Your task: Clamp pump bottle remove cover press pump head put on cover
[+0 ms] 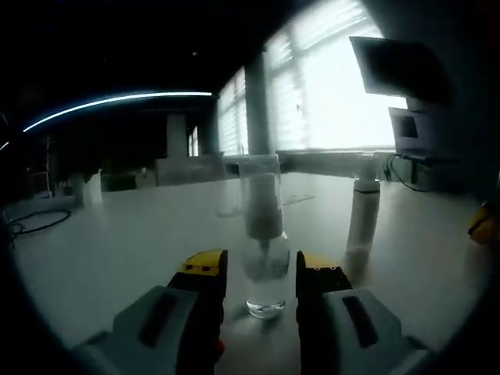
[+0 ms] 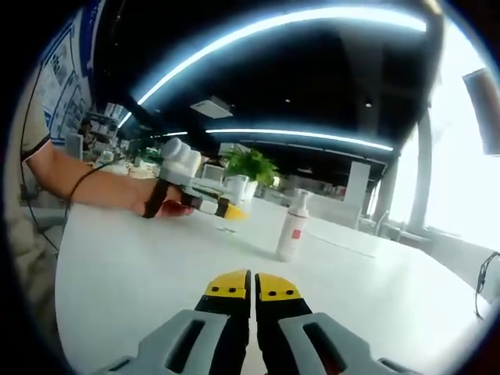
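A clear pump bottle (image 1: 264, 258) with a transparent cover over its pump head stands upright on the white table (image 1: 125, 250). It sits between the yellow-tipped jaws of my left gripper (image 1: 262, 273), which is open with a narrow gap on each side. A white pump bottle (image 1: 363, 226) stands further back to the right, and it also appears in the right gripper view (image 2: 293, 226). My right gripper (image 2: 252, 289) is shut with nothing in it, low over the table. Across the table a hand holds the left gripper (image 2: 230, 209).
A yellow part (image 1: 484, 223) pokes in at the right edge of the left gripper view. Monitors and cables (image 1: 410, 141) stand by the bright windows. A green plant (image 2: 251, 166) and white containers sit behind the left gripper. A person's forearm (image 2: 86, 187) reaches over the table's left side.
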